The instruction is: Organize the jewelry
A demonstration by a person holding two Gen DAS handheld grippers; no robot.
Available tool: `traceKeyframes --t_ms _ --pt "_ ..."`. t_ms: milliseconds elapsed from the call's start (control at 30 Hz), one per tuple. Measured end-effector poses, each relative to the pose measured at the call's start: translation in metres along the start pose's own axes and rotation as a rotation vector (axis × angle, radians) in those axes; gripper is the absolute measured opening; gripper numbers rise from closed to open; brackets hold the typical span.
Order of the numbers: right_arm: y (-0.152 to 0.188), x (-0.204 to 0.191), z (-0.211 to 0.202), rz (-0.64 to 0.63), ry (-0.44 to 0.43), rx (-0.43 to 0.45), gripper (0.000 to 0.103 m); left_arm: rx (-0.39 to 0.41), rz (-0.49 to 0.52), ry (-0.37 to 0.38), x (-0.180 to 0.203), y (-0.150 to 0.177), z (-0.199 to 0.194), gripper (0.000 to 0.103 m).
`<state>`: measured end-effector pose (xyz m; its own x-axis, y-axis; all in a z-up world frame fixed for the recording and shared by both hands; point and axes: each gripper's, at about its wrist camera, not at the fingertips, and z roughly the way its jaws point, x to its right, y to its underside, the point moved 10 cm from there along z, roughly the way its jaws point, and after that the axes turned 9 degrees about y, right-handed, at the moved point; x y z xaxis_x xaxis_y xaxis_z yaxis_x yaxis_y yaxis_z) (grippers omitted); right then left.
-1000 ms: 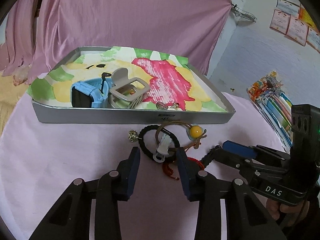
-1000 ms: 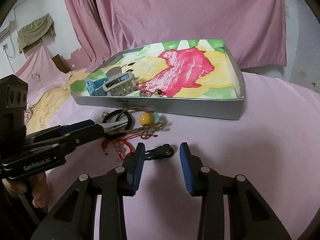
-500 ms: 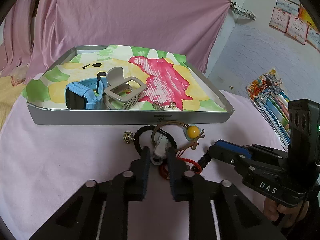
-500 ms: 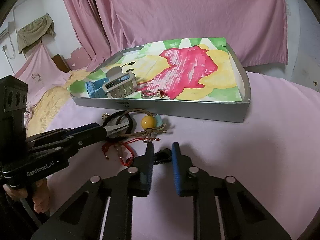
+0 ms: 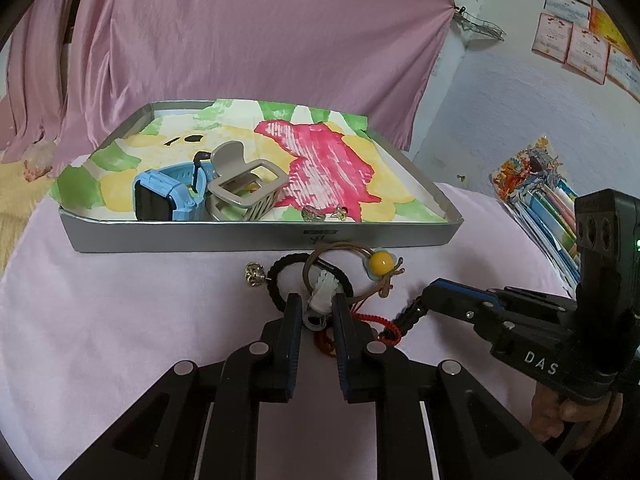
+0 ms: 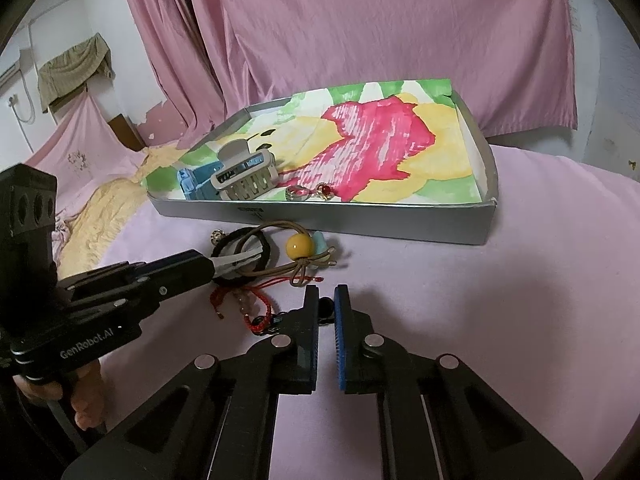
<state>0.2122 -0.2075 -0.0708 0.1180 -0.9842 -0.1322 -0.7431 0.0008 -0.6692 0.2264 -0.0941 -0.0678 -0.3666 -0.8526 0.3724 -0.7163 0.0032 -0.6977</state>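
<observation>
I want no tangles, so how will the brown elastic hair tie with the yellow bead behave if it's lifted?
The brown elastic hair tie with the yellow bead looks thin and limp, so it would probably droop. Its loop overlaps the black hair band, so that may drag along. The round bead would likely swing or roll.

**A:** can anyone tell what the right claw (image 6: 327,312) has? I only see a black bit (image 6: 326,309) poking out between its fingers, the rest is hidden.

**B:** nope. Same with the white piece (image 5: 320,305) in the left claw (image 5: 317,312), lower end's buried between the pads. The two tiny things at the tray's (image 5: 256,236) front edge (image 5: 324,213) are too small to call. The hand (image 5: 568,416) is cut off at the frame edge.
</observation>
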Motion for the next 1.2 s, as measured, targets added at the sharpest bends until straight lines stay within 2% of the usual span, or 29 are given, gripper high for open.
traceKeyframes --t_ms 567,900,1200 --pt "-0.003 0.013 -0.024 0.016 0.036 0.072 0.003 0.057 0.037 -0.012 0.009 0.003 -0.021 0.014" --pt "-0.021 0.021 -0.048 0.009 0.067 0.147 0.002 0.133 0.056 -0.029 0.014 -0.014 -0.042 0.014" --pt "-0.046 0.021 -0.062 -0.015 0.078 0.213 0.002 0.185 0.046 -0.041 0.011 -0.036 -0.046 0.014"
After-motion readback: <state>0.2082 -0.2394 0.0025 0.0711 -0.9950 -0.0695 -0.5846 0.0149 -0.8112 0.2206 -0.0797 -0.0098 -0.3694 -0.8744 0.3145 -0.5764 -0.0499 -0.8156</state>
